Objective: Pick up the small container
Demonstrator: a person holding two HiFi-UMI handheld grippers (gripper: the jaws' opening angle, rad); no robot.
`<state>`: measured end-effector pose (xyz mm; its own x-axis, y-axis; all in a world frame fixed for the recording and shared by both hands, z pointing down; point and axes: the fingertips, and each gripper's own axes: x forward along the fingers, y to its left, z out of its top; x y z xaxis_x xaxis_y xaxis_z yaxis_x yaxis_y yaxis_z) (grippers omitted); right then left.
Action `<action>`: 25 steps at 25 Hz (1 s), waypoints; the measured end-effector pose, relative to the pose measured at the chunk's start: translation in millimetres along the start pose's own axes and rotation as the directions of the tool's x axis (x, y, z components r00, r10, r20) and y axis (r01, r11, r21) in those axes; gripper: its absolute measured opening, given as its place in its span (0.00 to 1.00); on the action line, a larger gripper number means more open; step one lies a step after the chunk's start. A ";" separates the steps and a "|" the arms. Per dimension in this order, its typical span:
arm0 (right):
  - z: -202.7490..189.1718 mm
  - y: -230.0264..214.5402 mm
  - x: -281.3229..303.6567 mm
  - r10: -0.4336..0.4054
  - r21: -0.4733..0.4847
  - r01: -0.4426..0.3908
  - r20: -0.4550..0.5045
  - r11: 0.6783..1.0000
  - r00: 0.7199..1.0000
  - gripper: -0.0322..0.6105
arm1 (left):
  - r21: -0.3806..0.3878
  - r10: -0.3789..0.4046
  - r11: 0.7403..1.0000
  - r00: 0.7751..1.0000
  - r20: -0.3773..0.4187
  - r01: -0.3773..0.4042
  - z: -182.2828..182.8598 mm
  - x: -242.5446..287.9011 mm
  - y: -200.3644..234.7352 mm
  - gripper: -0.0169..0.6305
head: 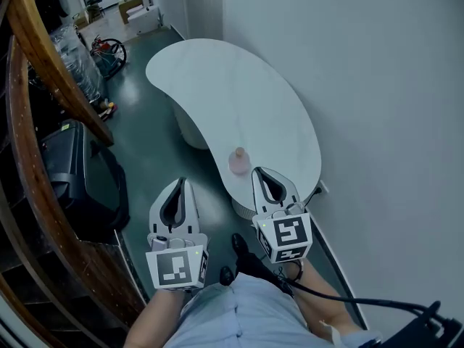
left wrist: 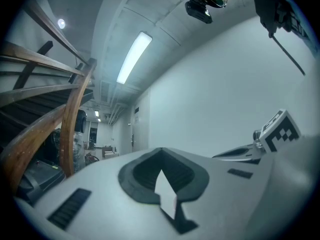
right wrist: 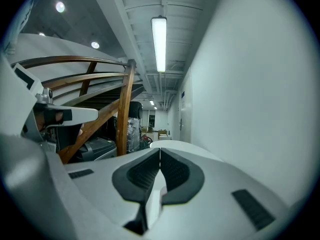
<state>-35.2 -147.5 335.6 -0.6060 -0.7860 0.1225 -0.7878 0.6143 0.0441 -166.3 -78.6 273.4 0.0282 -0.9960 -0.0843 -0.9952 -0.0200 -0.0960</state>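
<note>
The small pink container (head: 238, 161) stands upright near the near end of a white kidney-shaped table (head: 232, 100). My right gripper (head: 259, 171) is held just to the right of it and short of it, with its tips close to the table's edge and its jaws shut on nothing. My left gripper (head: 180, 183) hovers over the dark floor to the left of the table, also shut and empty. Neither gripper view shows the container. In the left gripper view the left gripper (left wrist: 161, 150) points up the corridor. The right gripper (right wrist: 160, 151) does the same in its own view.
A white wall (head: 377, 85) runs close along the table's right side. A wooden stair railing (head: 43, 114) and a black box (head: 76, 172) line the left. A black cable (head: 355, 301) trails at lower right. Clutter sits at the far end of the corridor (head: 109, 49).
</note>
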 end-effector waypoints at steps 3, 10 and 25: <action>-12.3 -5.3 14.4 0.012 0.008 -0.012 -0.016 1.000 1.000 0.05 | 0.001 0.004 1.000 1.000 -0.022 -0.004 -10.2 16.4 1.8 0.02; -43.2 -13.4 36.8 0.049 0.058 -0.046 -0.049 0.997 0.998 0.05 | 0.015 0.030 0.999 0.995 -0.098 -0.029 -37.4 41.4 4.0 0.02; -98.9 -7.0 86.1 0.142 0.026 -0.140 -0.101 0.990 0.985 0.37 | -0.020 0.054 0.998 0.966 -0.252 -0.061 -104.6 78.8 12.9 0.02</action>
<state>-71.0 -212.5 443.9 -0.6977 -0.6795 0.2269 -0.6976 0.7165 0.0008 -186.8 -166.4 369.2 -0.0503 -0.9853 0.1632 -0.9967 0.0391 -0.0707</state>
